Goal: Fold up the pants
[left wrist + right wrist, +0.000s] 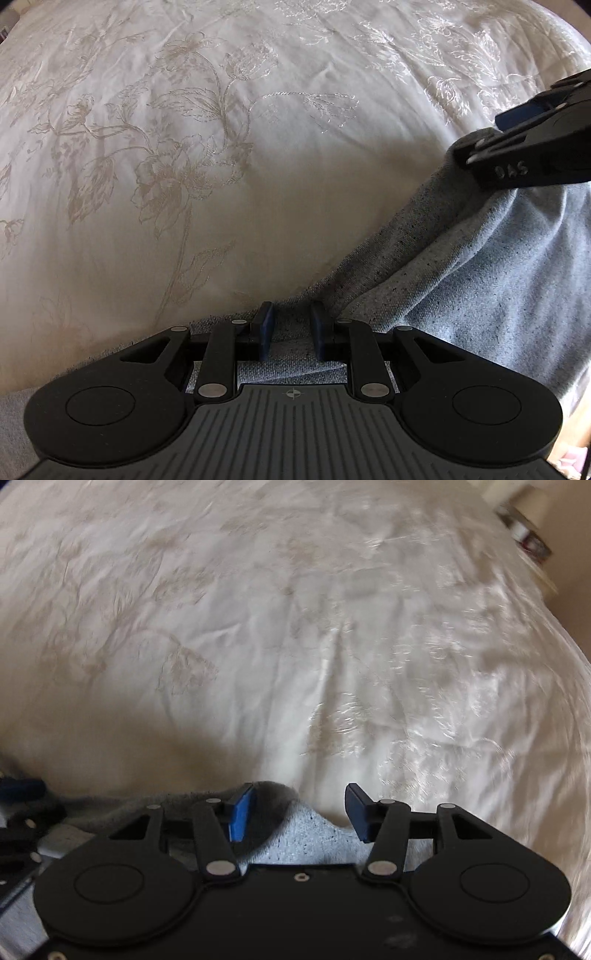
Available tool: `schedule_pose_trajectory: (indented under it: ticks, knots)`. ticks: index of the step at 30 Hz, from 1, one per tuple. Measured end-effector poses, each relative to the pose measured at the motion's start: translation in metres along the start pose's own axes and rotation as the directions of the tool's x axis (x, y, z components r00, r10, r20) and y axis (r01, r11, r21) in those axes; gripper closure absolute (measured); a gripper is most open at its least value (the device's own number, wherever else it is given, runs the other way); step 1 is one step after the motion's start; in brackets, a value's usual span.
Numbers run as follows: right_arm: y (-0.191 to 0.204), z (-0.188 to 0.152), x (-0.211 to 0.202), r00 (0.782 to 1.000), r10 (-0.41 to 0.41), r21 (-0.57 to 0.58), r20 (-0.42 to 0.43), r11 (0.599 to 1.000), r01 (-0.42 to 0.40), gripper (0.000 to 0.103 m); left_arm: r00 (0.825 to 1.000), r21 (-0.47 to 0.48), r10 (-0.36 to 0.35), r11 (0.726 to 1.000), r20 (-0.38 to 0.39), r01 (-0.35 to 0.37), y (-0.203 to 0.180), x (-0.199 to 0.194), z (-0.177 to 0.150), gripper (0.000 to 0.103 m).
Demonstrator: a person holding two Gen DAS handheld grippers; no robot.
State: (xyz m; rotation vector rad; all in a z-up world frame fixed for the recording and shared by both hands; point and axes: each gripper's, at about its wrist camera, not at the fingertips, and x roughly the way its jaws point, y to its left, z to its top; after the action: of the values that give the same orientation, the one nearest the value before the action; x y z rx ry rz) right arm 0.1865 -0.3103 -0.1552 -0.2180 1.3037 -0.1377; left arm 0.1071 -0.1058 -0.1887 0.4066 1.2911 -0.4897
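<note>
Pants (461, 280), grey knit, lie bunched at the near edge of a white flowered bedspread (229, 147). Left gripper (291, 328): jaws parted, cloth between them (grip not certain). Right gripper (299, 812): jaws wide apart over a fold, right-wrist view blurred.

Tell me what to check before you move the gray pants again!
1. Left gripper has cloth: the pants lie between its fingers, but a gap shows. Cannot tell.
2. Right gripper closed on the pants: its fingers stand wide apart with cloth only lying between them. Not ok.
3. Bedspread ahead free of other things: ok.
4. Grippers apart from each other: ok in the left wrist view.
5. Pants lying flat: bunched and creased. Not ok.
</note>
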Motion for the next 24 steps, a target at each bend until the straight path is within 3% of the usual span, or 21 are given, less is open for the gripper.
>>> schedule_pose_trajectory:
  ticks: [2, 3, 4, 7, 10, 12, 17, 19, 22, 24]
  knots:
    - [-0.001, -0.002, 0.007, 0.998, 0.026, -0.031, -0.052, 0.999, -0.027, 0.054, 1.000, 0.001, -0.001, 1.000, 0.004, 0.001, 0.001, -0.001, -0.001, 0.082]
    - [-0.003, -0.005, 0.009, 0.996, 0.050, -0.041, -0.078, 0.998, -0.053, 0.079, 1.000, 0.003, -0.001, 1.000, 0.008, 0.001, 0.001, -0.003, -0.001, 0.082]
    - [-0.006, -0.009, 0.010, 0.992, 0.074, -0.050, -0.103, 0.996, -0.079, 0.093, 1.000, -0.001, 0.007, 1.000, 0.023, -0.007, 0.003, -0.008, -0.001, 0.082]
    - [-0.016, -0.017, -0.001, 0.997, 0.056, -0.057, -0.051, 0.997, -0.059, 0.094, 0.984, -0.084, 0.071, 0.995, 0.165, -0.058, 0.020, -0.043, -0.009, 0.082]
    - [-0.043, -0.012, -0.012, 0.998, 0.048, 0.110, 0.030, 0.993, -0.051, 0.095, 0.972, -0.131, 0.069, 0.991, 0.223, -0.040, 0.040, -0.064, -0.022, 0.082]
    - [-0.048, -0.007, -0.004, 0.997, 0.076, 0.194, 0.007, 0.978, -0.076, 0.095, 0.978, -0.138, 0.063, 0.990, 0.200, -0.036, 0.049, -0.062, -0.030, 0.082]
    - [-0.042, 0.001, 0.012, 0.997, 0.064, 0.201, -0.034, 0.978, -0.056, 0.095, 0.987, -0.156, 0.061, 0.987, 0.152, -0.037, 0.066, -0.051, -0.051, 0.082]
    - [-0.045, 0.006, 0.024, 0.995, 0.077, 0.236, -0.056, 0.970, -0.062, 0.095, 0.992, -0.172, 0.088, 0.983, 0.093, -0.071, 0.073, -0.040, -0.058, 0.082]
    - [-0.049, 0.015, 0.044, 0.988, 0.109, 0.304, -0.107, 0.950, -0.072, 0.095, 0.995, -0.254, 0.099, 0.962, -0.001, -0.096, 0.093, -0.024, -0.073, 0.081]
    - [-0.051, 0.021, 0.055, 0.982, 0.127, 0.327, -0.138, 0.942, -0.076, 0.095, 0.994, -0.286, 0.105, 0.952, -0.014, -0.104, 0.103, -0.022, -0.079, 0.080]
